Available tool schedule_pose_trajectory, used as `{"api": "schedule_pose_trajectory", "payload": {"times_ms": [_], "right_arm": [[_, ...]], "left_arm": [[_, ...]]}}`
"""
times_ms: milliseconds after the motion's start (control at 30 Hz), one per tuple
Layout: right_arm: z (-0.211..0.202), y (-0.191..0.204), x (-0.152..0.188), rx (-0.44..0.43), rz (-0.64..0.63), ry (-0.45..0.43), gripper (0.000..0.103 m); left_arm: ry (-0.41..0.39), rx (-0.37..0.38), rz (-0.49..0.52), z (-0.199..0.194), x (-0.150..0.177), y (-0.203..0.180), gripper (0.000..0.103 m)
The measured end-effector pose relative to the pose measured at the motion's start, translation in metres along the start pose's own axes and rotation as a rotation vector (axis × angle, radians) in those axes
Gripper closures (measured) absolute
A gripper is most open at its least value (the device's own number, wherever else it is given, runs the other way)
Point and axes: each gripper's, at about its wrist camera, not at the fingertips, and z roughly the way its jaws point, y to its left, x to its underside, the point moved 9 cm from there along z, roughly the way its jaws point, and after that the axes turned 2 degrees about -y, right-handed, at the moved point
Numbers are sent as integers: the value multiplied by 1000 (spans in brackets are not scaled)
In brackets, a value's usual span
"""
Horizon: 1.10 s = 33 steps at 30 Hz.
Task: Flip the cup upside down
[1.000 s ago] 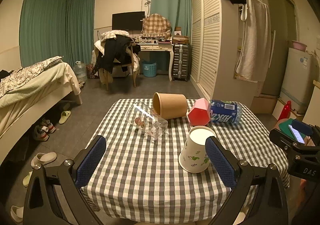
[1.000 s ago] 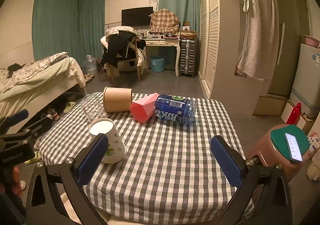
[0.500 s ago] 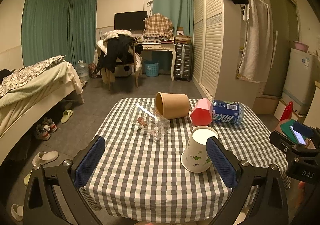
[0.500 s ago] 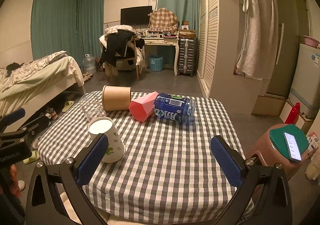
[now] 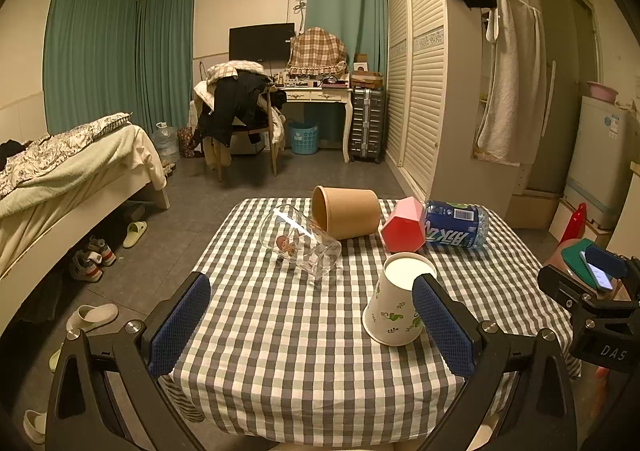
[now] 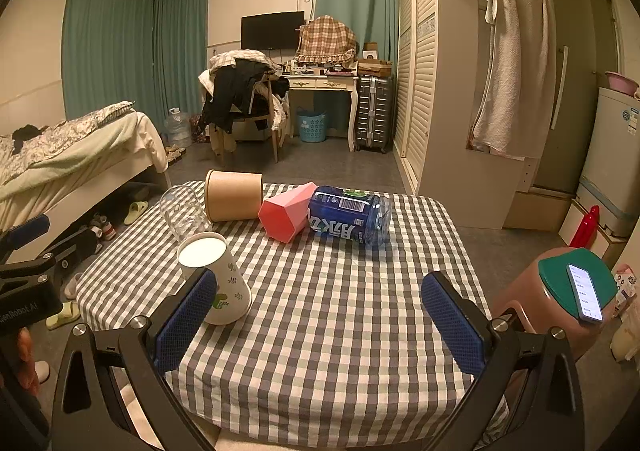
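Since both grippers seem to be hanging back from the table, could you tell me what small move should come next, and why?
Probably ease the open left gripper forward toward the clear glass. The white paper cup already stands mouth down, while the glass, the brown paper cup and the red cup lie on their sides. The glass lies nearest, ahead between the left fingers, and neither gripper holds anything.

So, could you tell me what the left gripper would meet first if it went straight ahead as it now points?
Probably the clear glass lying on its side mid-table; the left gripper is open. The white paper cup sits by its right finger, so it might be brushed; depth is unclear.
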Motion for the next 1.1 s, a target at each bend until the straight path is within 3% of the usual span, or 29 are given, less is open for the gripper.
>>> {"api": "schedule_pose_trajectory", "payload": {"times_ms": [1100], "right_arm": [[4, 6, 6, 0, -7, 24, 0]], "left_arm": [[9, -2, -3, -1, 5, 1, 0]]}}
